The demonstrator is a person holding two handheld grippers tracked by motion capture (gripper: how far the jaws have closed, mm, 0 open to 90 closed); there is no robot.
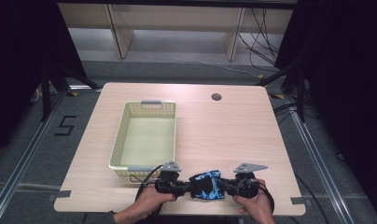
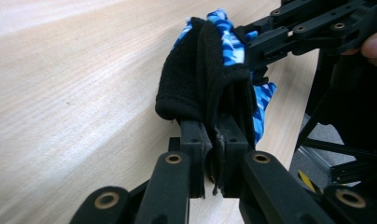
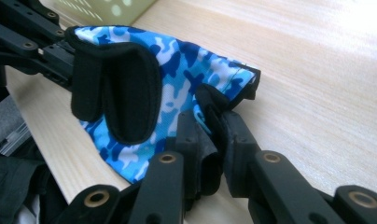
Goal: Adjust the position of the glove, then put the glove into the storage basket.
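wooden table (image 1: 252, 135) bears both grippers, left gripper (image 2: 213, 154) and right gripper (image 3: 213, 144), clamped on seemingly a blue camouflage glove (image 1: 208, 185).

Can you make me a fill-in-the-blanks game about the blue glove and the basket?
1. The blue camouflage glove is held between ____ grippers.
2. The left gripper is ____ on the glove's black edge.
3. The basket has ____ inside it.
4. The basket sits on the wooden ____.

Missing words: two; shut; nothing; table
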